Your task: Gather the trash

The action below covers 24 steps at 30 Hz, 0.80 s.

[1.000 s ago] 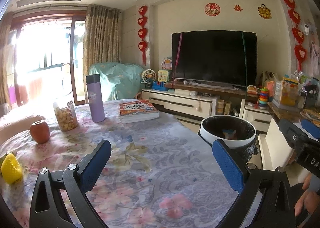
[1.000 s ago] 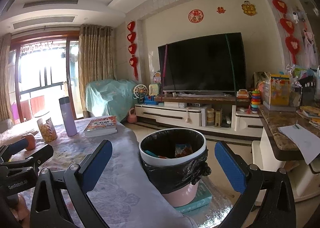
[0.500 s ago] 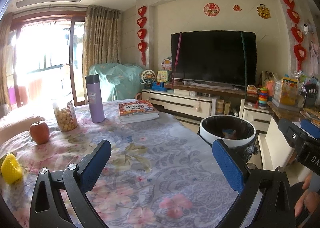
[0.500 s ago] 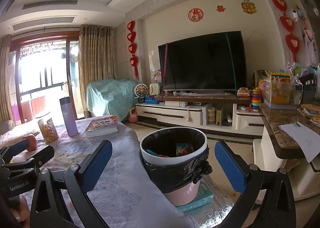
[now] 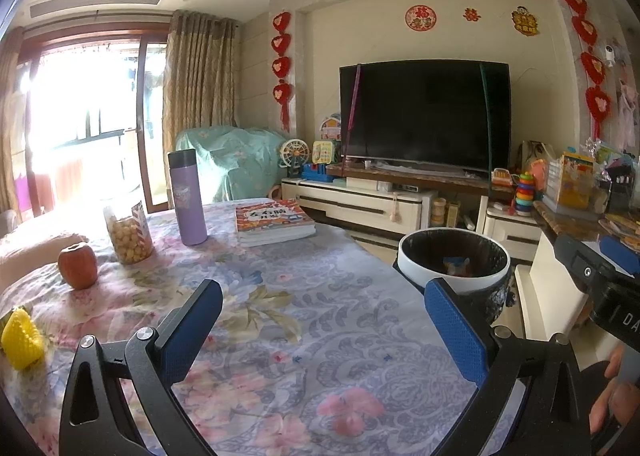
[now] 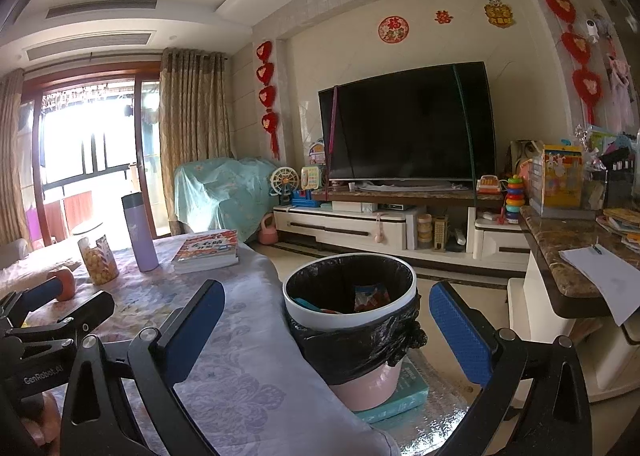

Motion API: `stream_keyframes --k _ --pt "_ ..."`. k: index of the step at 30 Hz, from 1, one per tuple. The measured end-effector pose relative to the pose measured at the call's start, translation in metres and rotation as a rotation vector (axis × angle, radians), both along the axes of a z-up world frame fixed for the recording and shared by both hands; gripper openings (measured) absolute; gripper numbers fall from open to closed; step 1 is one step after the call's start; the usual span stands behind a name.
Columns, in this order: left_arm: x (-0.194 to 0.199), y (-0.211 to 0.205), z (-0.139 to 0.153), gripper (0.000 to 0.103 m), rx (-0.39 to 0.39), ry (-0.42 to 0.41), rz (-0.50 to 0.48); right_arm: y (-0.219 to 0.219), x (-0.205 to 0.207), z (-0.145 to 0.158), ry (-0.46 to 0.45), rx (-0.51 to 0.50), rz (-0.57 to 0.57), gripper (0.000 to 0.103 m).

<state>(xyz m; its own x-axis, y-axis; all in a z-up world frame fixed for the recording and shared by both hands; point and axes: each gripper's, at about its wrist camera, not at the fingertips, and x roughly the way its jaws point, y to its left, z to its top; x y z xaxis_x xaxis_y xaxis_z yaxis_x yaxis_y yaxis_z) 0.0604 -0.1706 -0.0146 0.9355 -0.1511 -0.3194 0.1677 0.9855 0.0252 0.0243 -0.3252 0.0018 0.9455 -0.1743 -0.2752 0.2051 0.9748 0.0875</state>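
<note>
The white-rimmed pink bin lined with a black bag (image 6: 349,306) is standing just beside the floral-clothed table (image 5: 320,336), already holding wrappers, while both claws, left gripper (image 5: 320,330) and right gripper (image 6: 326,332), are hovering spread and empty, probably needing a steady retreat.

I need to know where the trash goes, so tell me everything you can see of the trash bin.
The trash bin is a round pail standing upright on the floor just off the table's edge, on a teal flat object. Its body looks like pink plastic below, with a white ring at the rim. A black bag lines it, folded over the rim and knotted at one side. It is open, with a few colourful wrappers inside. Neither hand-held gripper touches it.
</note>
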Motion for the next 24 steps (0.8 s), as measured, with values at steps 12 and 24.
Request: stream_keyframes --k 12,24 --pt "0.0015 0.0025 -0.0010 0.102 -0.002 0.004 0.004 0.0019 0.0007 0.0005 0.000 0.001 0.005 0.103" --pt "0.0022 0.0030 -0.0029 0.102 -0.002 0.007 0.003 0.0059 0.0020 0.0009 0.000 0.003 0.011 0.103"
